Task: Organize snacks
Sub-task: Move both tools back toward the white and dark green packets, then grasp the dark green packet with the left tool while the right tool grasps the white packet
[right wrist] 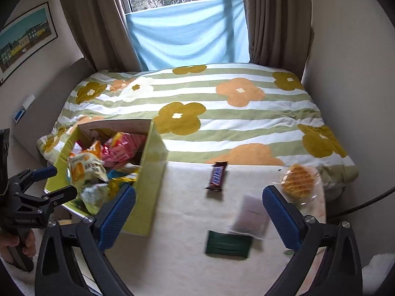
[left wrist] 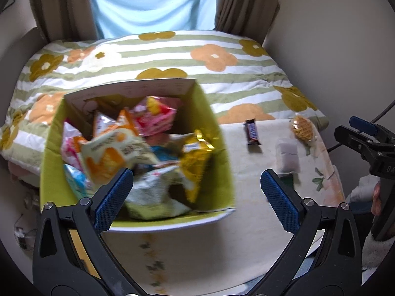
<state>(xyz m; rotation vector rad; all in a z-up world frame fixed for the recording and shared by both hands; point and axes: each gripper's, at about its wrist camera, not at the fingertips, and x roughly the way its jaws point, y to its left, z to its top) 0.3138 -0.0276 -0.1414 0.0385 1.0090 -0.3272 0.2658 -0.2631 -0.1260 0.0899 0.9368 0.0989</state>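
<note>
A green cardboard box [left wrist: 214,148] [right wrist: 153,172] full of snack packets stands on the left of a cream cloth-covered table [right wrist: 177,259]. On the table lie a brown chocolate bar [left wrist: 252,132] [right wrist: 217,175], a wrapped waffle [left wrist: 303,127] [right wrist: 298,181], a clear packet with a dark filling [left wrist: 287,157] [right wrist: 251,218] and a dark green packet [right wrist: 227,244]. My left gripper [left wrist: 195,197] is open and empty over the box's near right corner. My right gripper [right wrist: 198,218] is open and empty above the table, near the green and clear packets.
A bed with a striped flowered quilt [right wrist: 209,113] lies behind the table. Curtains and a blue sheet [right wrist: 187,37] cover the window behind it. A framed picture [right wrist: 24,39] hangs on the left wall. A black cable [right wrist: 365,204] runs at the right.
</note>
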